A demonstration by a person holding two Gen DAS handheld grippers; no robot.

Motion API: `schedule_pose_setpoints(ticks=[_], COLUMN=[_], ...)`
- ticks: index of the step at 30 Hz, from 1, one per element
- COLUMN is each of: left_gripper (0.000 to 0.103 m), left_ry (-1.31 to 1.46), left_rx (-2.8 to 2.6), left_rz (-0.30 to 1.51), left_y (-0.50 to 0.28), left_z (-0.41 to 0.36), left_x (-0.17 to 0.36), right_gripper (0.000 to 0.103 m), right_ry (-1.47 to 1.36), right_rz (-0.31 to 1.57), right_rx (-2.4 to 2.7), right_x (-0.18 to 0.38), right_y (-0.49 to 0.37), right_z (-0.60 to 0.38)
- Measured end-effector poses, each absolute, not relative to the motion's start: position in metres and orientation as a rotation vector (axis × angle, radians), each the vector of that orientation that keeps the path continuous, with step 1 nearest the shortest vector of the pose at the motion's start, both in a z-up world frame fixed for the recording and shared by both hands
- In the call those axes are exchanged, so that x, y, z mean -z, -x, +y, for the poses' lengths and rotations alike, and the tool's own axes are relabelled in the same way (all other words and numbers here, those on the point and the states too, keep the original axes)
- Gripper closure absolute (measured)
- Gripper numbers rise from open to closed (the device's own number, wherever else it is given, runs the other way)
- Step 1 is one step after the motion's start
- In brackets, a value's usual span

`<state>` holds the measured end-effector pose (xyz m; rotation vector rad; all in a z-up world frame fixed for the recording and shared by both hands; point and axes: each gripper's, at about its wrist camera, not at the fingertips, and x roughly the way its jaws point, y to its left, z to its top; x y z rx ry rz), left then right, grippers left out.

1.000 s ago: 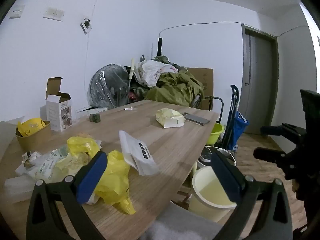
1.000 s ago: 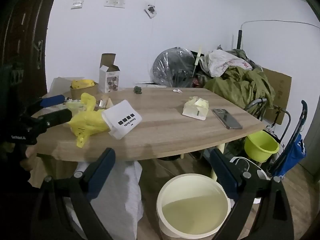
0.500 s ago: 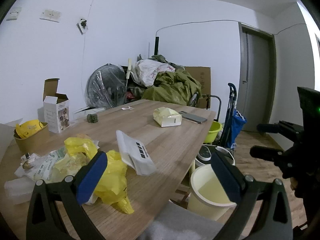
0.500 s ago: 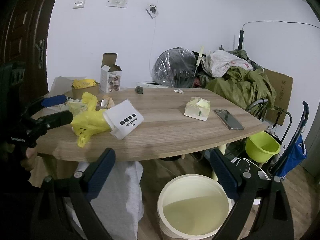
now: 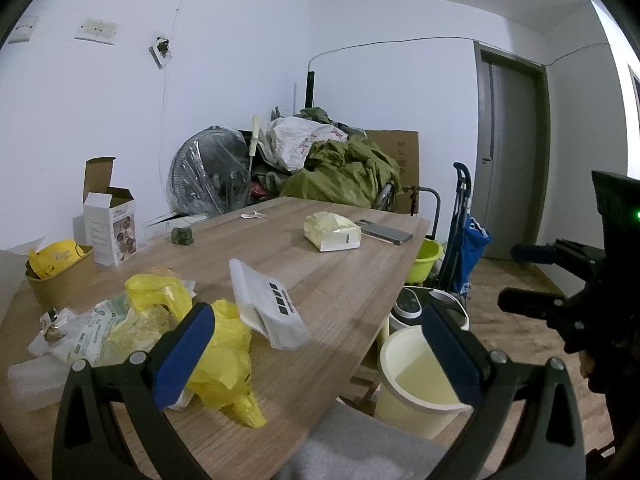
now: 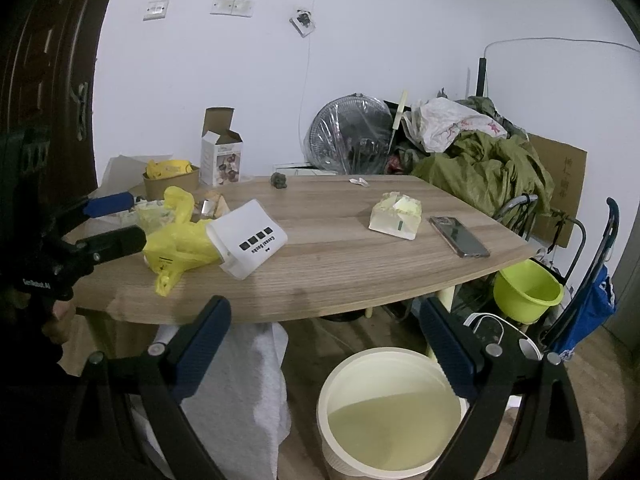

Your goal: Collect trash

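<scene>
Cluttered room, wood-grain tabletop (image 6: 360,276) with trash heaped at its near corner. Yellow plastic bag (image 5: 222,354) crumpled just beside left claw (image 5: 316,354), touching white sock packet (image 5: 268,304); both probably light. Bag soft, slippery, likely to trail: best pinched at a bunched fold, not the loose tail. Packet flat and limp, best taken by its raised edge. Cream trash bin (image 6: 394,410) on floor under table edge, mouth open, below right claw (image 6: 324,350). Both claws released, jaws spread wide, gripping nothing. Tissue pack (image 6: 396,216) and phone (image 6: 459,237) farther along, well apart from the heap
</scene>
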<state>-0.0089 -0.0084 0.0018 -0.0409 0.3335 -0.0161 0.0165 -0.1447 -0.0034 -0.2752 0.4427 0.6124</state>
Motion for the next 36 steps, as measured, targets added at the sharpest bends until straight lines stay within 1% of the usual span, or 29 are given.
schedule_pose_setpoints(ticks=[36], left_gripper=[0.0], left_ry=[0.043], left_rx=[0.019], left_rz=[0.338], left_y=[0.0074], left_z=[-0.0097], left_x=[-0.0003], right_gripper=[0.008], right_ry=[0.263], right_rz=[0.444], right_rx=[-0.614], right_x=[0.0049], right_y=[-0.0193], right_z=[-0.1462])
